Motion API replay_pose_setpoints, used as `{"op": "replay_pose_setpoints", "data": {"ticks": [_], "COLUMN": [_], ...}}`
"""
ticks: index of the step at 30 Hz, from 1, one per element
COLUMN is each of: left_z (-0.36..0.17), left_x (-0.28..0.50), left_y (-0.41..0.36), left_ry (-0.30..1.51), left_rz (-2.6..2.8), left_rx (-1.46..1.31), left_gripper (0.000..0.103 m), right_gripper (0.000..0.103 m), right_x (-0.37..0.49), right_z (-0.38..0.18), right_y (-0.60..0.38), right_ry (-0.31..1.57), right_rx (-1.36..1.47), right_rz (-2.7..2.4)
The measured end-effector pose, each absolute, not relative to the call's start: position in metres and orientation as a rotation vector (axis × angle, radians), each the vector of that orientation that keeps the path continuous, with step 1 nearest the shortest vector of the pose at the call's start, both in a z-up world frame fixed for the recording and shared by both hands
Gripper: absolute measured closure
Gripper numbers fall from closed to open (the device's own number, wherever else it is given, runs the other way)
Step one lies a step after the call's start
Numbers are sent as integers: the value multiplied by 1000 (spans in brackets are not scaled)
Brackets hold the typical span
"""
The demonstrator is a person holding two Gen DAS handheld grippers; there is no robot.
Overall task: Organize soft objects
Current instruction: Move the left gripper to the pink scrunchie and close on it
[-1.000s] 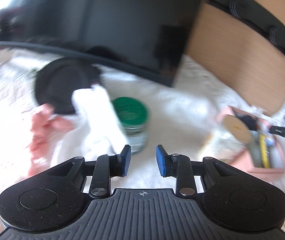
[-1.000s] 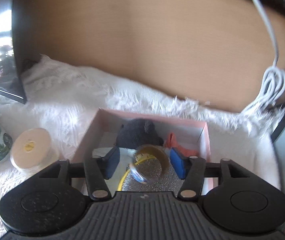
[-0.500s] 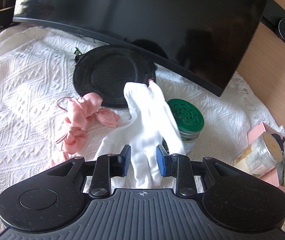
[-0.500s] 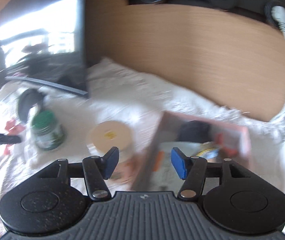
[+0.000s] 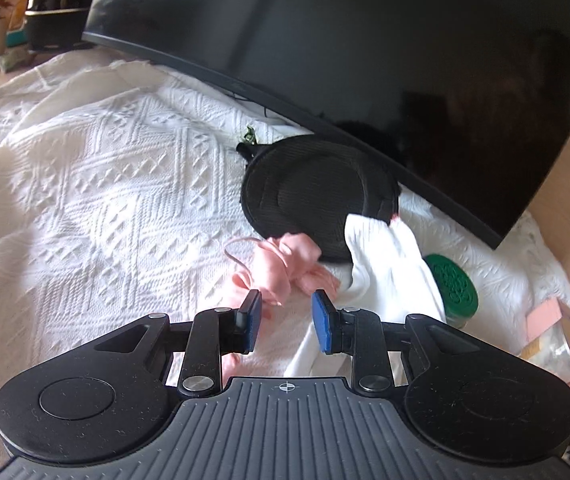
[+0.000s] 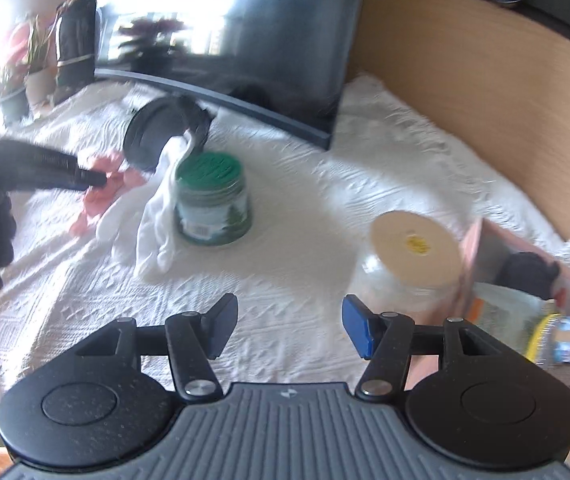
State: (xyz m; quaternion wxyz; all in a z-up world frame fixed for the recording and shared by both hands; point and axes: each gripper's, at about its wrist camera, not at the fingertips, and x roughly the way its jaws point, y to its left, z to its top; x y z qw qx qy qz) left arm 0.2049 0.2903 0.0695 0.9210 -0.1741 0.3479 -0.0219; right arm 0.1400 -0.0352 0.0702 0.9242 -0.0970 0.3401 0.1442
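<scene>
Centrally, I see the pink cloth [image 5: 281, 276] crumpled mid-frame on the white-covered surface [image 5: 105, 208], white glove [image 5: 393, 264] touching its right, black pad [image 5: 321, 196] behind, my left hand-held gripper [image 5: 287, 316] parted, empty, just before the cloth, right hand-held gripper [image 6: 289, 330] wide open, empty, lower centre.

The setting was a home interior, most likely a living room or bedroom. A large dark flat screen [image 5: 365, 60] stood against a light wood-panelled wall [image 6: 485, 100]. The counter was covered by a white textured knit throw [image 5: 105, 200] with a fringed edge. Potted plants [image 6: 25, 64] were grouped at the far end in bright daylight. Domestic clutter lay on the throw: a green-lidded jar [image 6: 213, 204], a white glove [image 5: 389, 264], a pink cloth [image 5: 281, 272] and a pink box [image 6: 525, 300].
</scene>
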Motion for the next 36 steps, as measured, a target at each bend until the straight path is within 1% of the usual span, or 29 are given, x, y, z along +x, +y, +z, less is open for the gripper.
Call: {"op": "replay_pose_setpoints", "data": {"ticks": [8,10,13,17,20,21,22,25,30,32,34,35,36], "left_z": [82,76,58,45,45,45,43,40,41,42,43,43,44], "left_x": [223,233,246,254,258,259,260,260,261,262,261,260,259], "left_y": [293,296,296,298,296,295,293,286,285,287,289,290,292], "left_ry": [639,664,759,788,781,777,768,751,765,769,765,761,759], "left_rz": [-97,-100,-118,-99,-110,-123,-139,-147,-131,-124,-96,-88,-76], "left_rx": [-279,-241,-160,-120,-115,-111,-107,-62,-79,-95,-98,-108,-120], "left_gripper": [72,72,72,70,58,50,47,44,44,46,59,63,69], "right_gripper": [45,45,45,45,45,45,45,45,45,45,45,45,45], "right_x": [147,146,145,146,148,148,149,154,160,157,153,151,150], "right_z": [47,45,42,38,37,37,38,43,53,55,57,58,58], "right_y": [-12,-11,-12,-15,-15,-14,-13,-7,4,6,6,5,3], "right_ry": [760,771,787,806,814,811,805,790,757,749,744,741,740], "right_rx": [-234,-230,-220,-212,-209,-214,-220,-238,-239,-239,-235,-232,-227], "right_rz": [305,303,293,278,269,269,270,279,284,296,302,300,295]}}
